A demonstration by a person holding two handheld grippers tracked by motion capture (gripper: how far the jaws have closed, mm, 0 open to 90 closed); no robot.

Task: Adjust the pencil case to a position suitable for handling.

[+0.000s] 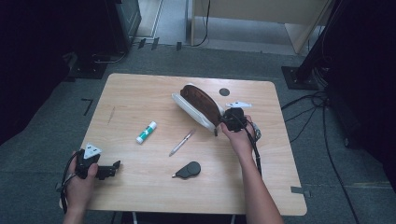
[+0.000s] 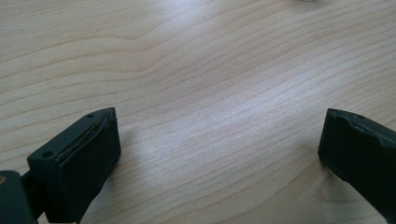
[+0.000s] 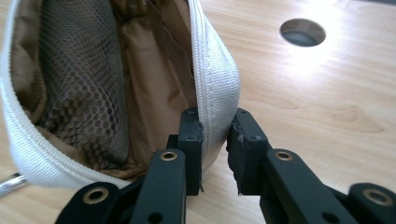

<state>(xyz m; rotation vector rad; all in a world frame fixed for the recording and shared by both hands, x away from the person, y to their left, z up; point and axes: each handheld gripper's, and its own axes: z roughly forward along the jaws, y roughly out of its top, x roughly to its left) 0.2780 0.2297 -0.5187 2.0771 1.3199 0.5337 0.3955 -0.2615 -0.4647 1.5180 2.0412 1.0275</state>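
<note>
Presently the right gripper point(image 3: 215, 140) pinches the open white pencil pouch's point(image 1: 198, 106) rim, while the pen point(image 1: 181, 142), probably next, lies nearer the released left gripper point(image 1: 112, 168).

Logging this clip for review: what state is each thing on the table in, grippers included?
Pouch: unzipped, mouth held open, tilted up.
Right gripper: shut on the pouch's zipper edge.
Left gripper: open, holding nothing, low over the table.
Glue stick: capped, lying flat.
Pen: lying flat.
Black tool: lying flat.
</note>
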